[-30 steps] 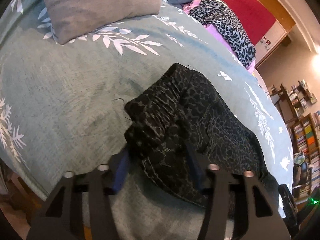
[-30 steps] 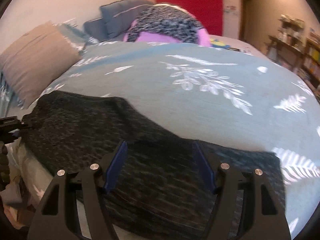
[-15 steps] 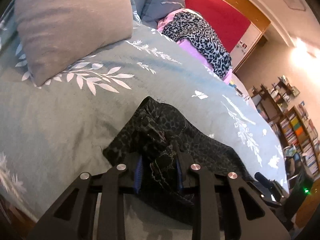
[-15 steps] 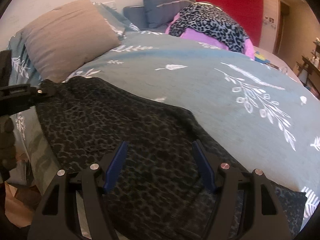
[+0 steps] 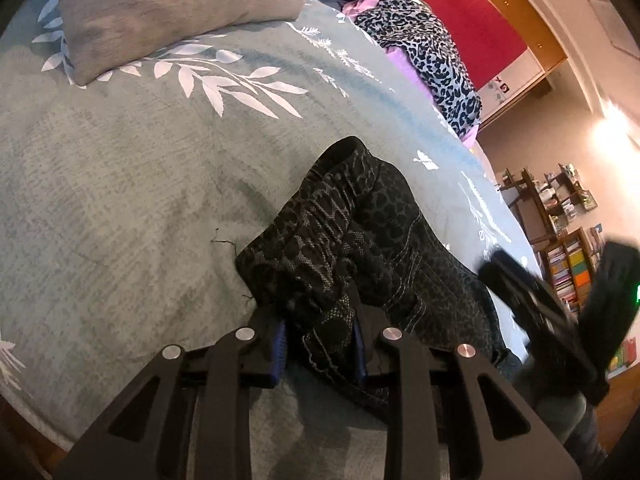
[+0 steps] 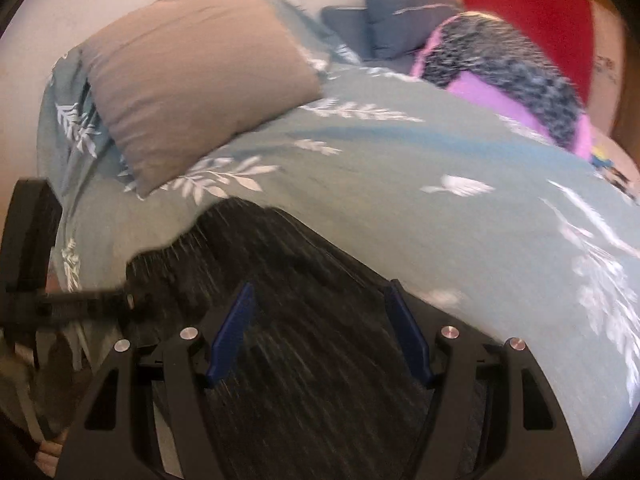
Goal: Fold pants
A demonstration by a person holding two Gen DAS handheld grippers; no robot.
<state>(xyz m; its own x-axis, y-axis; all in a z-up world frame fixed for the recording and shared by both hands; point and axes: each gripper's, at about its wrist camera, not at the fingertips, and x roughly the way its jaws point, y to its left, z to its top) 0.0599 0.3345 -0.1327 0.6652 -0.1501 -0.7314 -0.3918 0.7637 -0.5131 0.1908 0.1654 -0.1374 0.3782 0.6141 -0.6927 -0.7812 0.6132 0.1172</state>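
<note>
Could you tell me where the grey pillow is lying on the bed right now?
The grey pillow lies at the far upper left in both wrist views, on the teal leaf-print bedspread, beyond the dark pants.

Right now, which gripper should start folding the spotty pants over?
Probably the left gripper. It is shut on the waistband corner of the pants, so it could carry that end across. The right gripper hangs open over the cloth, gripping nothing.

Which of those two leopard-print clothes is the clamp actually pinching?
The dark pants near the bed's edge, pinched by the left gripper. The paler leopard garment lies untouched far across the bed.
</note>
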